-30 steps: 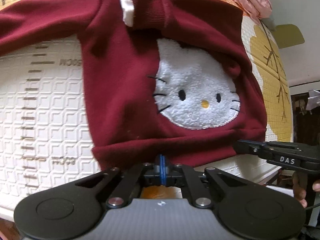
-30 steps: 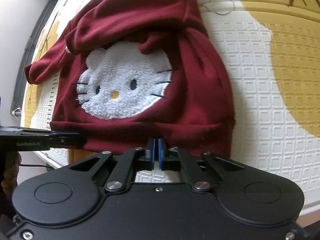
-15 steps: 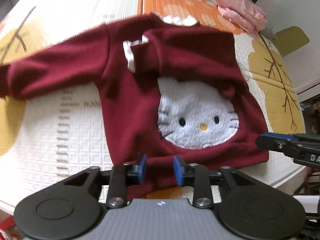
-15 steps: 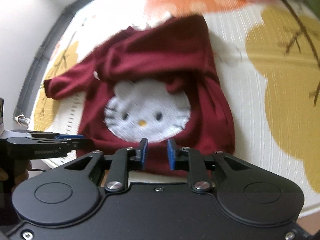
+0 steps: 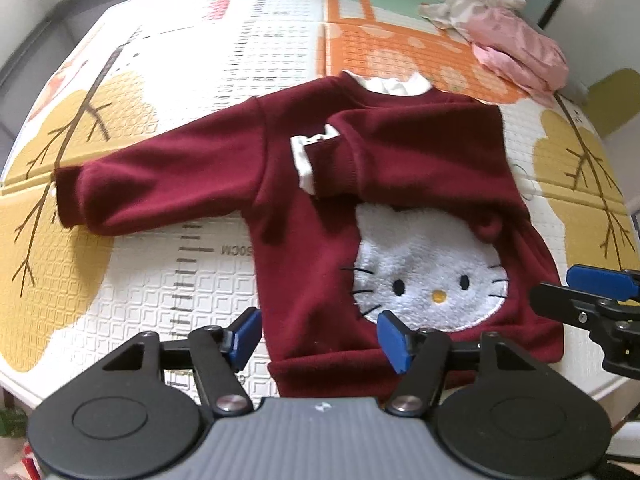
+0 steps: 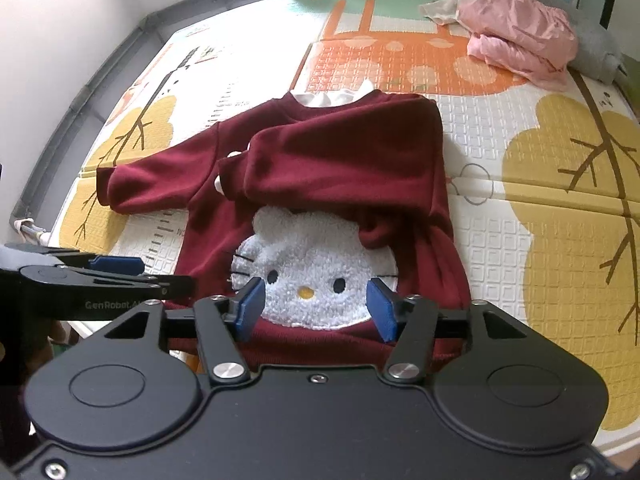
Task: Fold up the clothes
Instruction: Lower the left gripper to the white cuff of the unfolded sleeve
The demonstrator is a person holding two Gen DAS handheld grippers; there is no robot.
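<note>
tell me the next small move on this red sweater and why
Probably take the left gripper to the cuff of the outstretched sleeve and fold it across the red sweater. The other sleeve already lies across the chest, and both grippers are open and empty.

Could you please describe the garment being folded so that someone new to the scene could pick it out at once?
On the patterned play mat, look at the near edge, just ahead of both open grippers. The dark red sweatshirt lies there with one sleeve folded across its chest. Unlike the crumpled pink clothes at the far corner, it carries a fluffy white cat face.
</note>
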